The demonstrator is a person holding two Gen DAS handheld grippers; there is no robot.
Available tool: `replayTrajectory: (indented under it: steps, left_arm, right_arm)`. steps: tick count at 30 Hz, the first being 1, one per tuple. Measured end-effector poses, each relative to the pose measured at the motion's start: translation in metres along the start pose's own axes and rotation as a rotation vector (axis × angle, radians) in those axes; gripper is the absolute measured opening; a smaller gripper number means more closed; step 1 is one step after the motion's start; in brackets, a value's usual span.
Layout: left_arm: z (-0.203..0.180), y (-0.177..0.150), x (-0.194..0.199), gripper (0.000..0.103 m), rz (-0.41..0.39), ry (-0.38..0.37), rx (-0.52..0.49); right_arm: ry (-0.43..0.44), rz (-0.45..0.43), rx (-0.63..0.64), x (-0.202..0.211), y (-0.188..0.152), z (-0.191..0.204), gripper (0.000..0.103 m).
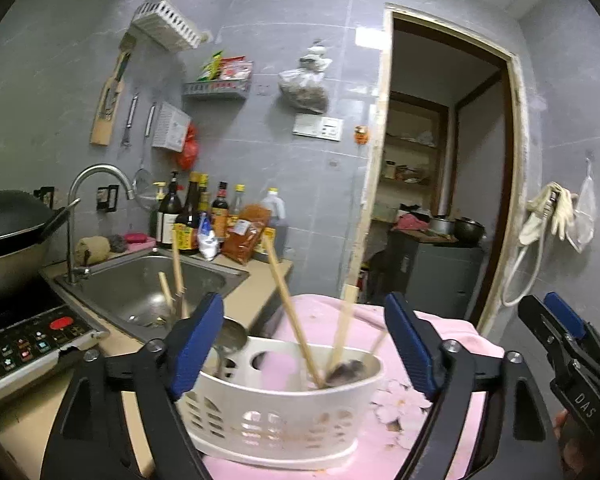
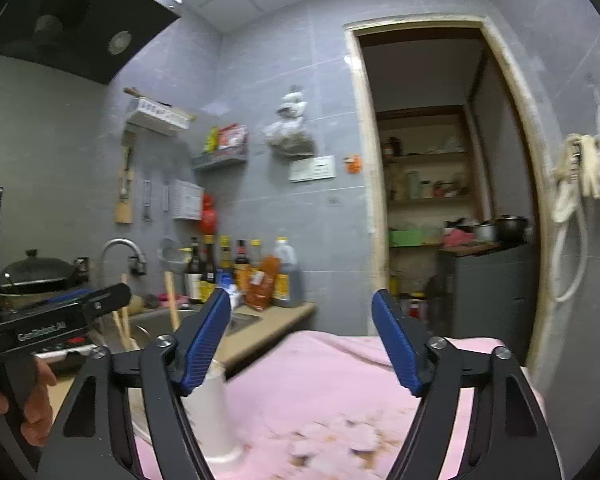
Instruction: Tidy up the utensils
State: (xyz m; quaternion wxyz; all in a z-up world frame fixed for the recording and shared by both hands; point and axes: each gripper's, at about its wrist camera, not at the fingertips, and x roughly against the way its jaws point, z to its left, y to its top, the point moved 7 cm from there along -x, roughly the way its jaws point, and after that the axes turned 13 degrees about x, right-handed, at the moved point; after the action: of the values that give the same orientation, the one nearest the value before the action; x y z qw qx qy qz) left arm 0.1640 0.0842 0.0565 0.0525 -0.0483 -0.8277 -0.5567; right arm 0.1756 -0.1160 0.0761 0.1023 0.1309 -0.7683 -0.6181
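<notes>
- Left gripper (image 1: pixel 304 350) stands wide open in the left wrist view, its blue pads on either side of a white utensil basket (image 1: pixel 276 412) without touching it.
- That basket sits on a pink cloth (image 1: pixel 452 336) and holds a wooden chopstick (image 1: pixel 292 312) leaning left, more blurred chopsticks (image 1: pixel 346 332), a metal ladle (image 1: pixel 228 338) at its left end and a dark round item at its right end that is too blurred to name.
- Behind, a steel sink (image 1: pixel 140 288) holds two more wooden sticks (image 1: pixel 176 276) standing upright; sauce bottles (image 1: pixel 196 216) line the counter beyond, and a lidded wok (image 1: pixel 8 232) sits at the left.
- Only the tip of the right gripper shows at the far right edge of this view.
- Right gripper (image 2: pixel 300 338) is also spread wide in the right wrist view, holding nothing, above the pink cloth (image 2: pixel 320 376).
- Here the basket (image 2: pixel 214 408) is only a blurred white edge beside the left pad; its contents cannot be seen.
- This view alone shows the person's hand (image 2: pixel 36 400) gripping the left tool's handle, and a black range hood (image 2: pixel 60 20) overhead.
</notes>
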Motion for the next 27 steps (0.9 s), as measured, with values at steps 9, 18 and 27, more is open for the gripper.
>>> replayTrajectory:
  steps: [9,18,27]
  left_arm:
    - [-0.023,-0.028,0.023,0.097,0.041,-0.063,-0.05]
    - [-0.017,-0.062,0.043,0.098,0.104,-0.055,-0.084]
    - [-0.006,-0.071,0.058,0.098,0.089,-0.023,-0.093]
  right_arm:
    - [-0.132,0.106,0.002,0.053,-0.023,-0.038,0.095]
    - [-0.177,0.202,-0.037,0.095,-0.05,-0.047,0.103]
    - [-0.257,0.207,0.003,0.123,-0.054,-0.041,0.103]
